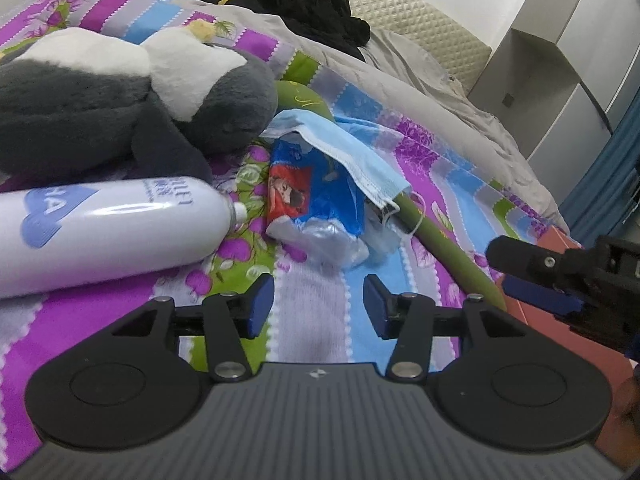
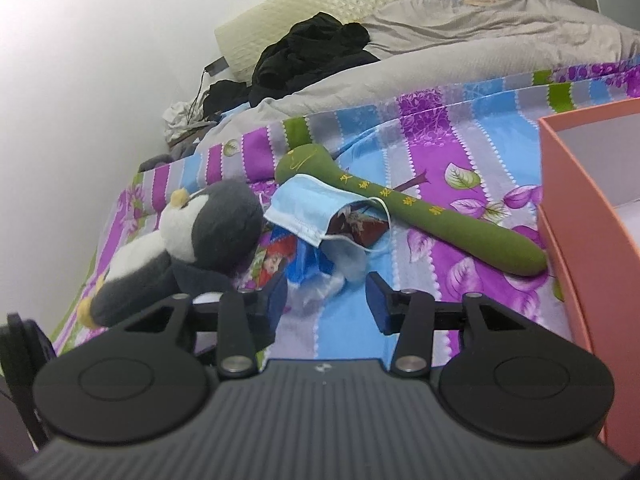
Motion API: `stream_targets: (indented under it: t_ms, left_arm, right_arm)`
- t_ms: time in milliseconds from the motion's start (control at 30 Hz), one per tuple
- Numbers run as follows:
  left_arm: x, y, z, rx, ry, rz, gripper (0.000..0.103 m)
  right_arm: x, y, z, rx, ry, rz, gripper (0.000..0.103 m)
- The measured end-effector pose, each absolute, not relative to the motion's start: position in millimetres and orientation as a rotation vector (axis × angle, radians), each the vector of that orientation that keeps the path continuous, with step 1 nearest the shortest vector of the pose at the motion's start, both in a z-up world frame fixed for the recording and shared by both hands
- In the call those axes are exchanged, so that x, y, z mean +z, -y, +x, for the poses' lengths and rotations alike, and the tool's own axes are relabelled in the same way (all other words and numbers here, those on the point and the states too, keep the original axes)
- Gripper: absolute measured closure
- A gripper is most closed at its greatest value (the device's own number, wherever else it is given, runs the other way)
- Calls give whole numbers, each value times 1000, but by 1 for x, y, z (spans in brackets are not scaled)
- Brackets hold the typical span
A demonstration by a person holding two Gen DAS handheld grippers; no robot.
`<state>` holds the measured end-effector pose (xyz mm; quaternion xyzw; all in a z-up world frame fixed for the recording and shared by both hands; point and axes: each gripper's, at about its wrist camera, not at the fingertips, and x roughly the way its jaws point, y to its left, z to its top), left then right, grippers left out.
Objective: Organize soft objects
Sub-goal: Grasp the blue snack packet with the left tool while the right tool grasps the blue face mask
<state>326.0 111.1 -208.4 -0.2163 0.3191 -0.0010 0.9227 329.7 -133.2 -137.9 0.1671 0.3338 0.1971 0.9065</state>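
Observation:
A grey and white plush penguin (image 1: 120, 92) (image 2: 192, 240) lies on the striped bedspread at the left. A long green plush stick (image 2: 420, 212) (image 1: 448, 240) lies to its right, toward the pink box. A blue face mask (image 1: 352, 152) (image 2: 304, 208) drapes over a blue and red plastic packet (image 1: 316, 196) (image 2: 288, 264). My left gripper (image 1: 318, 306) is open and empty, just short of the packet. My right gripper (image 2: 328, 304) is open and empty, near the packet and the penguin; it also shows in the left wrist view (image 1: 560, 276).
A white spray bottle (image 1: 100, 232) lies on its side at the left. An open pink box (image 2: 592, 216) (image 1: 560, 248) stands on the bed at the right. Black clothes (image 1: 304, 8) (image 2: 308, 52), a grey duvet (image 2: 480, 36) and a cream pillow (image 2: 320, 4) lie at the back.

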Motion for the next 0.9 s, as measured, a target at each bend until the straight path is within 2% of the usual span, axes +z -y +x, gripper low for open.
stream_targets:
  t_ms: [133,233,900]
  left_arm:
    - [-213,-112,341,-8,-649,-456,48]
    - [-218,-114,350,-10,-649,-482,48]
    - [-243,-126,375,-17,-649,-749,48]
  right_arm:
    - [-143,130,350,406,-701,382,59]
    - [-149,128,364,419,-723,415,64]
    - [-170,106,420,422,-782,486,64]
